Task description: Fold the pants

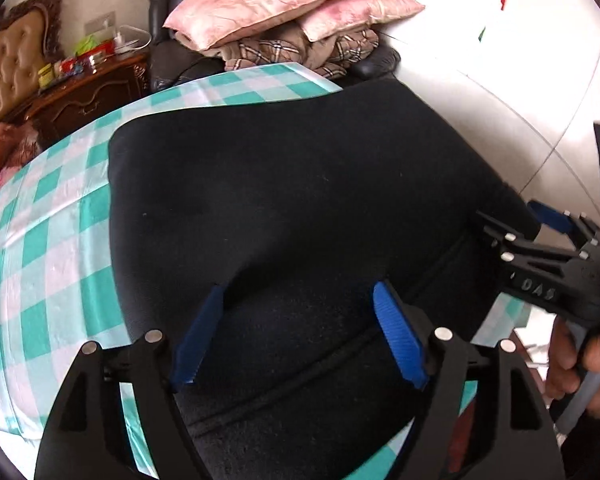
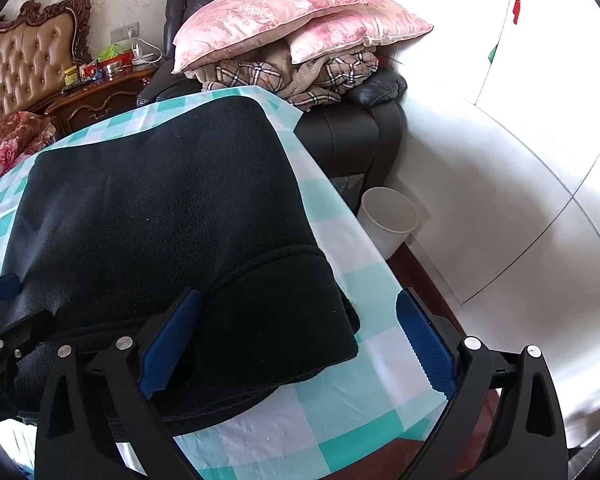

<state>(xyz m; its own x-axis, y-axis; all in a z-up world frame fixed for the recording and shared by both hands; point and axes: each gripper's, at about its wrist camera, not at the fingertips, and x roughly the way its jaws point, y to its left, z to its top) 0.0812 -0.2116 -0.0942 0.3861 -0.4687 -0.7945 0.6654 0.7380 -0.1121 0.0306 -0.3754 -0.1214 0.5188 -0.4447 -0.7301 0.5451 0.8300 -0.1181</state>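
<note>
Dark navy pants (image 1: 292, 200) lie folded on a table with a teal-and-white checked cloth (image 1: 52, 248). They also show in the right wrist view (image 2: 160, 208), with a thick folded hem near the front. My left gripper (image 1: 300, 332) is open, its blue pads just above the near part of the pants. My right gripper (image 2: 300, 340) is open over the pants' right front corner and the cloth (image 2: 340, 432). The right gripper also shows in the left wrist view (image 1: 540, 224), at the pants' right edge, held by a hand.
Pink pillows (image 2: 300, 16) and a plaid blanket lie on a dark leather chair (image 2: 352, 136) behind the table. A white bin (image 2: 388, 220) stands on the floor to the right. A wooden nightstand (image 2: 100, 96) with small items and a tufted headboard (image 2: 28, 60) are at far left. A white wardrobe (image 2: 520, 160) stands at right.
</note>
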